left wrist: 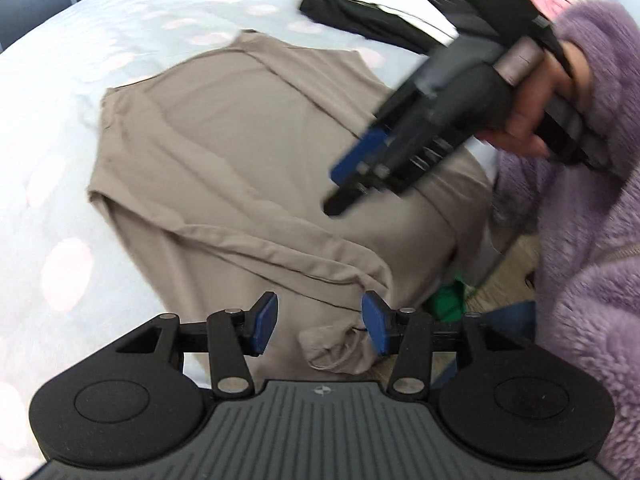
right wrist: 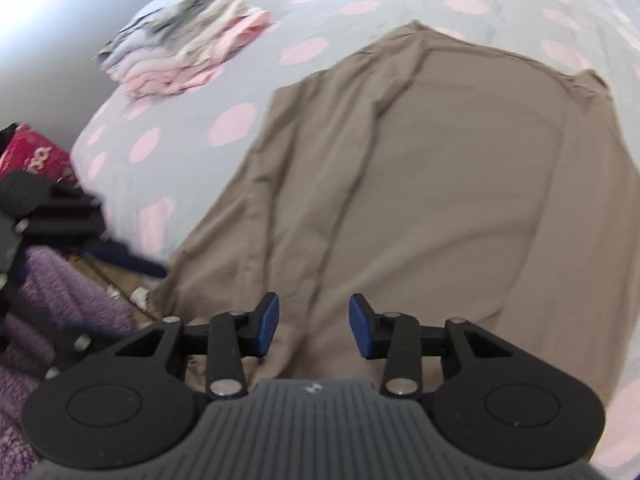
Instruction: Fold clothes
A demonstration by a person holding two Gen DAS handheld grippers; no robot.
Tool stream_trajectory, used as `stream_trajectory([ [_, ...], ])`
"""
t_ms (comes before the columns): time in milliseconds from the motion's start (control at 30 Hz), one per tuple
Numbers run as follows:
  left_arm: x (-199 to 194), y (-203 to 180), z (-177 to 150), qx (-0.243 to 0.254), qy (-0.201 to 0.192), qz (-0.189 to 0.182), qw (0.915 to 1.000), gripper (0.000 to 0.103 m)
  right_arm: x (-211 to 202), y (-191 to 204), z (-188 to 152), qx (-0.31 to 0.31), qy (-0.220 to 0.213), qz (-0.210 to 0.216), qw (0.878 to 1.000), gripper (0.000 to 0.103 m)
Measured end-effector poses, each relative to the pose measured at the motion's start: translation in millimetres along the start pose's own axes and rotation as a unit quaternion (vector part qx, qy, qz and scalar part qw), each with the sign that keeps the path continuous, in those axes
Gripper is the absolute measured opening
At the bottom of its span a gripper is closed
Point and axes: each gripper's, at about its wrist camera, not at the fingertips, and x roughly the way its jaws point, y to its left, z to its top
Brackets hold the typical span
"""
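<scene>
matt taupe cloth garment (right wrist: 460, 200), smooth dotted bedsheet (right wrist: 180, 168), fuzzy purple fleece sleeve (left wrist: 592, 280).

We judge this a bedroom in a home. A bed (right wrist: 192, 128) fills both views, made up with a pale sheet (left wrist: 60, 140) printed in pink dots. On it lie a taupe garment (right wrist: 460, 200), a stack of folded clothes (right wrist: 180, 56) and dark clothing (left wrist: 360, 16). Wooden flooring (left wrist: 508, 276) shows past the bed's edge. We also note a fleecy purple sleeve (left wrist: 588, 240) of household wear.
</scene>
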Motion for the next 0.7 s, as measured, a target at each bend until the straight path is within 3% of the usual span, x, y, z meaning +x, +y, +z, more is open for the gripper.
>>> stream_trajectory([
  [167, 10, -2, -1, -0.012, 0.003, -0.007, 0.9999, 0.043, 13, 22, -14, -0.028, 0.024, 0.041, 0.998, 0.027],
  [300, 24, -16, -8, 0.026, 0.012, 0.01, 0.9996, 0.043, 27, 36, -28, -0.057, 0.059, 0.031, 0.996, 0.021],
  [400, 41, -25, -13, 0.055, 0.039, 0.006, 0.9977, 0.03, 30, 41, -35, -0.064, 0.072, 0.032, 0.995, 0.024],
  [467, 48, -28, -16, 0.057, 0.057, 0.001, 0.9967, 0.009, 28, 43, -38, -0.069, 0.075, 0.035, 0.994, 0.024],
  [500, 51, -29, -17, 0.057, 0.066, -0.002, 0.9962, 0.006, 28, 44, -39, -0.071, 0.077, 0.037, 0.994, 0.024],
  [700, 53, -27, -31, -0.006, 0.141, -0.035, 0.9893, 0.003, 35, 49, -55, -0.082, 0.115, 0.018, 0.99, 0.024],
])
